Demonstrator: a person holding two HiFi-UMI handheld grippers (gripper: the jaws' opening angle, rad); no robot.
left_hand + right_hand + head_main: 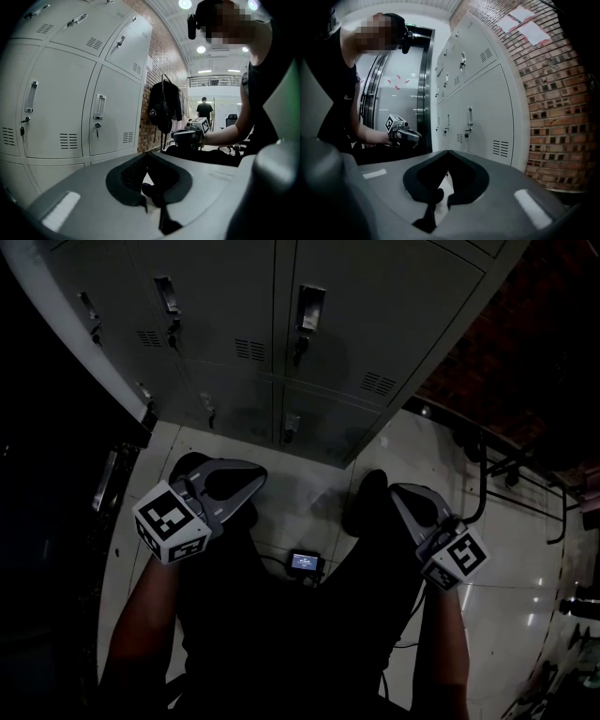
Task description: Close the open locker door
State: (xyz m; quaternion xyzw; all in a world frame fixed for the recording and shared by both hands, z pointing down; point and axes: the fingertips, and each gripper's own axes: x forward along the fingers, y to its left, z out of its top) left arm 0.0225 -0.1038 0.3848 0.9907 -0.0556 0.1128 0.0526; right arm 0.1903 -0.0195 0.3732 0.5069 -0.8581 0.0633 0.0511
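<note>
Locker door: I cannot pick out an open one; every door of the lockers (pixel 370 315) in front of me lies flush in its frame, with keys hanging in several locks; a pale slanting edge (pixel 84 343) at the far left of the head view may be the bank's end or a door swung out, and I cannot tell which. Judged from this, the closing is either already done or concerns a door outside these views; nothing is being pushed. My left gripper (pixel 246 479) and right gripper (pixel 405 498) hang low above the floor, well apart from the lockers; both have their jaws brought together on nothing. Writing: a small screen (pixel 305 563) glows between my feet, its text too small to read; the white mark on the hanging backpack (pixel 164 105) and the paper sheets (pixel 520 26) on the brick wall (pixel 560 108) are likewise illegible.
</note>
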